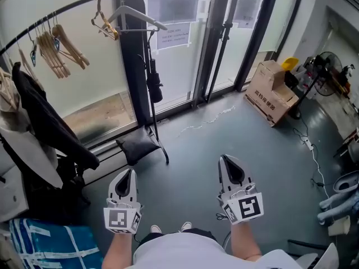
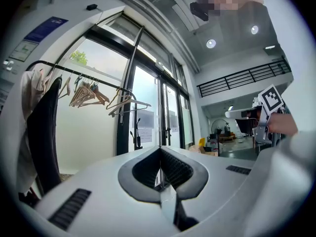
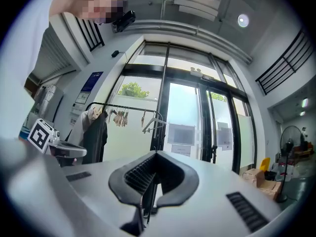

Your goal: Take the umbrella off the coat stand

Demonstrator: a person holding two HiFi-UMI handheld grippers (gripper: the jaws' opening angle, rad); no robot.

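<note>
A small black folded umbrella (image 1: 154,86) hangs from the upright end of the dark coat stand (image 1: 67,11), below a white hanger (image 1: 136,15); in the left gripper view the umbrella (image 2: 137,134) shows far ahead by the glass. My left gripper (image 1: 130,171) (image 2: 159,148) is held low in front of the person, shut with nothing between its jaws. Beside it my right gripper (image 1: 224,158) (image 3: 156,153) is also shut and empty. Both point level toward the stand and are well short of the umbrella.
Wooden hangers (image 1: 58,50) and a black coat (image 1: 42,122) hang on the rail at left. A dark cushion (image 1: 137,146) lies by the stand's foot. A cardboard box (image 1: 271,92), a fan (image 1: 331,72) and a floor cable (image 1: 312,150) are at right, and a blue-and-white bag (image 1: 47,245) at lower left.
</note>
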